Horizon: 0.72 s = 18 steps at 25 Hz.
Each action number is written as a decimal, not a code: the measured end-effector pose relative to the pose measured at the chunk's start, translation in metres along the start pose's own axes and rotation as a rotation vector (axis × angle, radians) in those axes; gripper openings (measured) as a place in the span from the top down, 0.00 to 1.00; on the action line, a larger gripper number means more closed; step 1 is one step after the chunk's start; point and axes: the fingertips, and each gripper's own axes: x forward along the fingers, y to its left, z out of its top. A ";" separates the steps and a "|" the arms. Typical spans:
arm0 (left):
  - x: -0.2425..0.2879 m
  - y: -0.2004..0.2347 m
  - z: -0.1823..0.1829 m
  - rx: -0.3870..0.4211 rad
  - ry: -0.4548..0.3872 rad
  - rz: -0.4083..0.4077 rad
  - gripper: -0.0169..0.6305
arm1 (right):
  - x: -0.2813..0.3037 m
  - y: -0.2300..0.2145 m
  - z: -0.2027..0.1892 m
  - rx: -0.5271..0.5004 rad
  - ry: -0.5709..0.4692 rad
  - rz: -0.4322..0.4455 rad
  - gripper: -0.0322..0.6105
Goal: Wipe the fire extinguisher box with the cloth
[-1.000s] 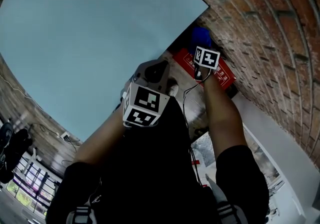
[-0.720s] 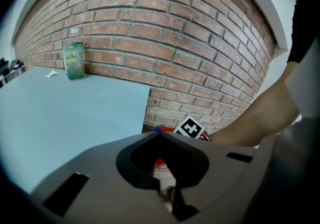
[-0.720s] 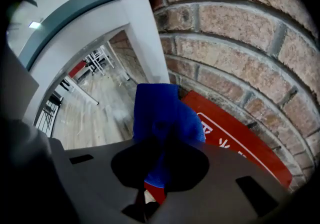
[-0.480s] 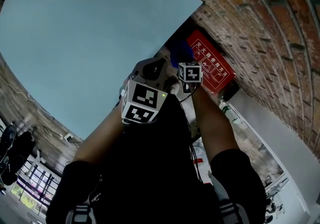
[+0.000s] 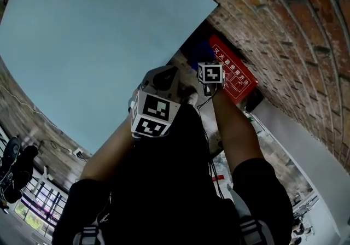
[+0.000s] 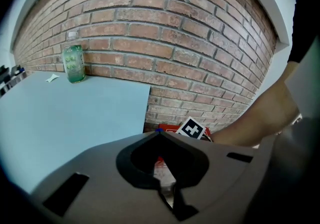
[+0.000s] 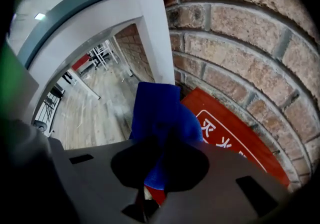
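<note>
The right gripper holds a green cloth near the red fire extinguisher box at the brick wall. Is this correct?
Not fully. The cloth is blue, not green, as the right gripper view shows. The rest is right: the right gripper holds it near the red fire extinguisher box at the brick wall.

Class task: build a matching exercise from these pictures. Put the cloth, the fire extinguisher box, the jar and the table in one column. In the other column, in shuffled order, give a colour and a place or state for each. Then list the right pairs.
Column one
1. cloth
2. fire extinguisher box
3. jar
4. table

Column two
A. red with white writing, at the foot of the brick wall
B. pale blue, wide and flat
C. green, standing upright
D. dark blue, clamped in the right gripper

Pairs: 1-D, 2-A, 3-C, 4-B
</note>
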 end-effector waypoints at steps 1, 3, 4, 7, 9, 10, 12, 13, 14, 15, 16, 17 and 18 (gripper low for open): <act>0.000 0.000 0.000 0.003 0.004 0.001 0.96 | 0.000 -0.005 0.008 0.015 -0.011 -0.012 0.88; 0.000 0.002 0.002 0.012 0.008 0.006 0.96 | 0.001 -0.016 0.024 0.069 -0.038 -0.026 0.88; 0.000 0.003 0.004 0.021 0.007 0.009 0.96 | 0.002 -0.023 0.032 0.107 -0.052 -0.032 0.88; 0.003 0.003 0.010 0.058 0.012 0.011 0.96 | 0.003 -0.047 0.046 0.232 -0.078 -0.045 0.88; 0.007 0.000 0.011 0.064 0.014 0.011 0.96 | 0.001 -0.059 0.047 0.247 -0.078 -0.047 0.88; 0.009 -0.001 0.012 0.064 0.012 0.010 0.96 | -0.001 -0.064 0.046 0.224 -0.075 -0.053 0.88; 0.013 -0.003 0.015 0.070 0.012 0.008 0.96 | -0.006 -0.076 0.041 0.177 -0.070 -0.067 0.88; 0.015 -0.004 0.015 0.073 0.014 0.008 0.96 | -0.009 -0.082 0.037 0.171 -0.071 -0.074 0.88; 0.016 -0.005 0.016 0.074 0.014 0.009 0.96 | -0.012 -0.088 0.032 0.179 -0.075 -0.079 0.88; 0.018 -0.006 0.016 0.072 0.013 0.010 0.96 | -0.015 -0.094 0.025 0.193 -0.079 -0.085 0.88; 0.020 -0.008 0.017 0.069 0.011 0.009 0.96 | -0.019 -0.100 0.019 0.208 -0.082 -0.092 0.88; 0.021 -0.011 0.019 0.065 0.010 0.007 0.96 | -0.022 -0.107 0.012 0.219 -0.083 -0.099 0.88; 0.022 -0.014 0.020 0.063 0.008 0.005 0.96 | -0.026 -0.112 0.005 0.225 -0.083 -0.105 0.88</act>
